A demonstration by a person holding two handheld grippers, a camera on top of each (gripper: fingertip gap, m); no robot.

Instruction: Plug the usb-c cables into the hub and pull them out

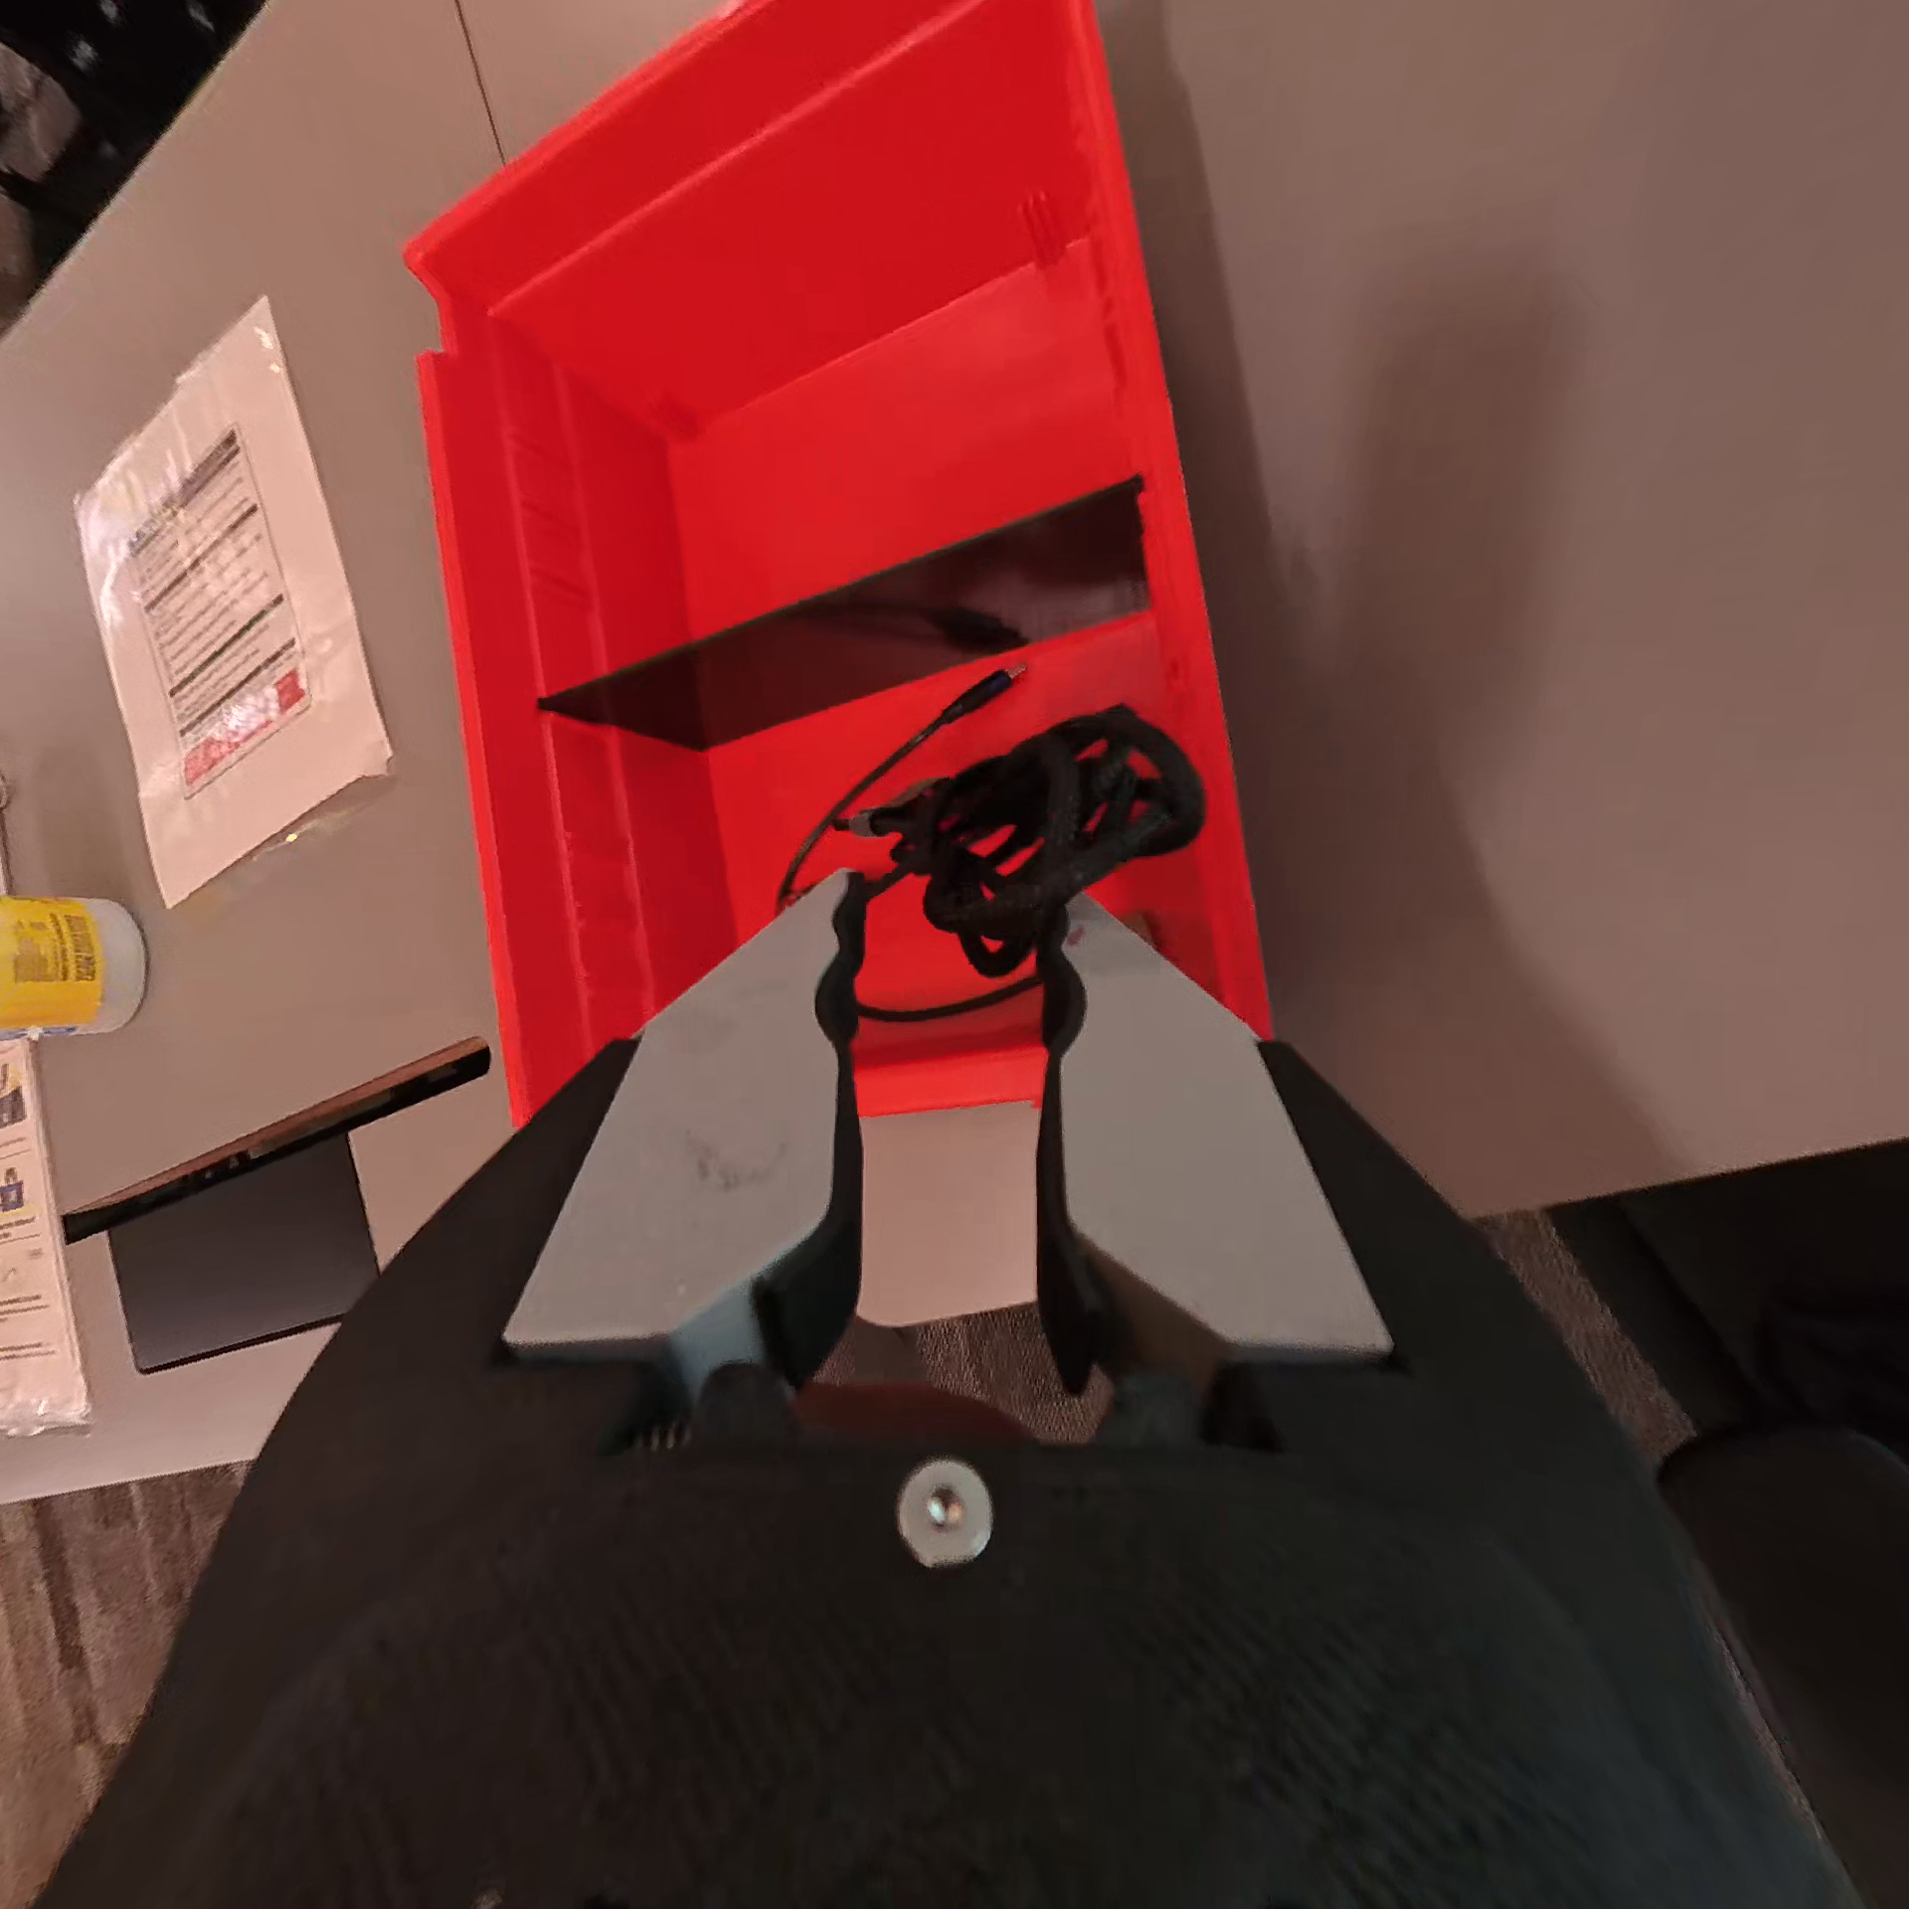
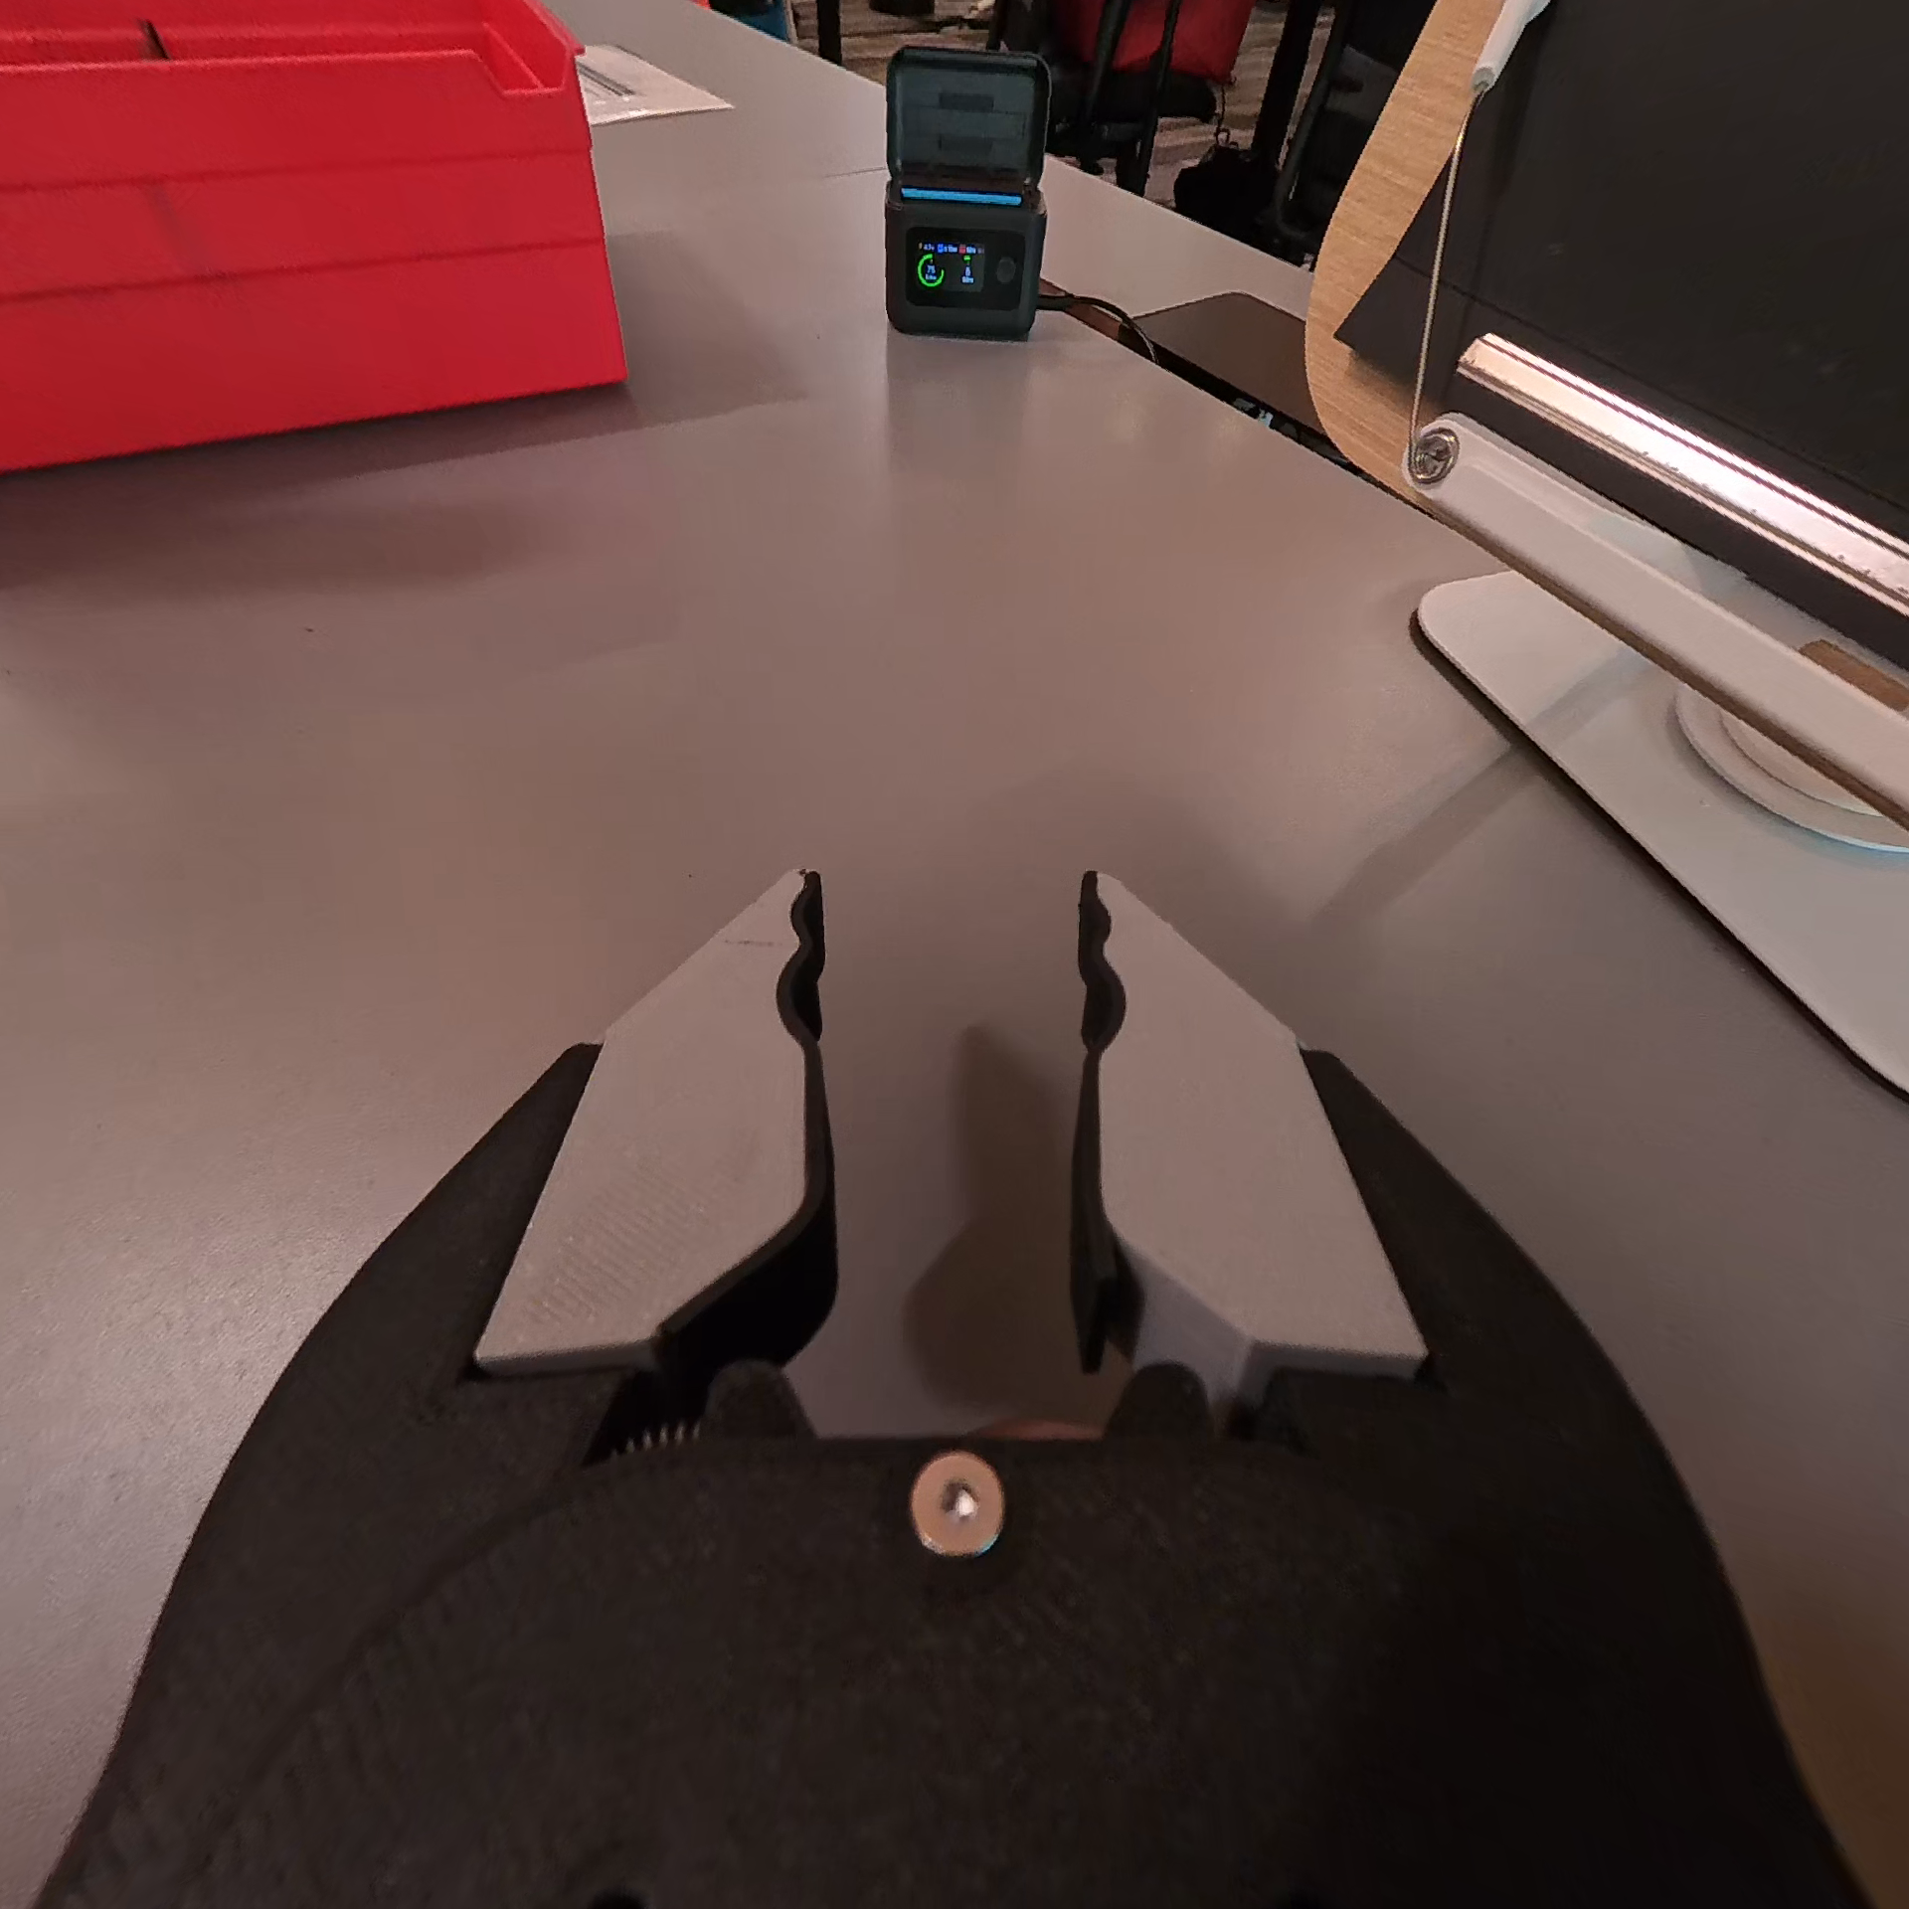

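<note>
A tangle of black braided usb-c cables point(image 1: 1054, 816) lies in the near compartment of a red bin point(image 1: 579, 661), one plug end point(image 1: 992, 687) pointing toward a black divider point(image 1: 723, 682). My left gripper point(image 1: 956, 909) hovers over the bin's near end, just above the cables, open and empty. My right gripper point(image 2: 950, 888) is open and empty low over the grey table. A small black box with a lit screen and a raised lid point(image 2: 966, 196), perhaps the hub, stands far ahead of it. The red bin also shows in the right wrist view point(image 2: 289, 258) at the upper left.
A bagged printed sheet point(image 1: 232, 599), a yellow-labelled bottle point(image 1: 62, 961) and a dark flat device point(image 1: 248, 1209) lie left of the bin. A monitor on a white stand point(image 2: 1653, 702) fills the right of the right wrist view. The table edge and a dark chair point(image 1: 1777, 1529) are at right. Across from one pair of fingers to the other is roughly 45 cm.
</note>
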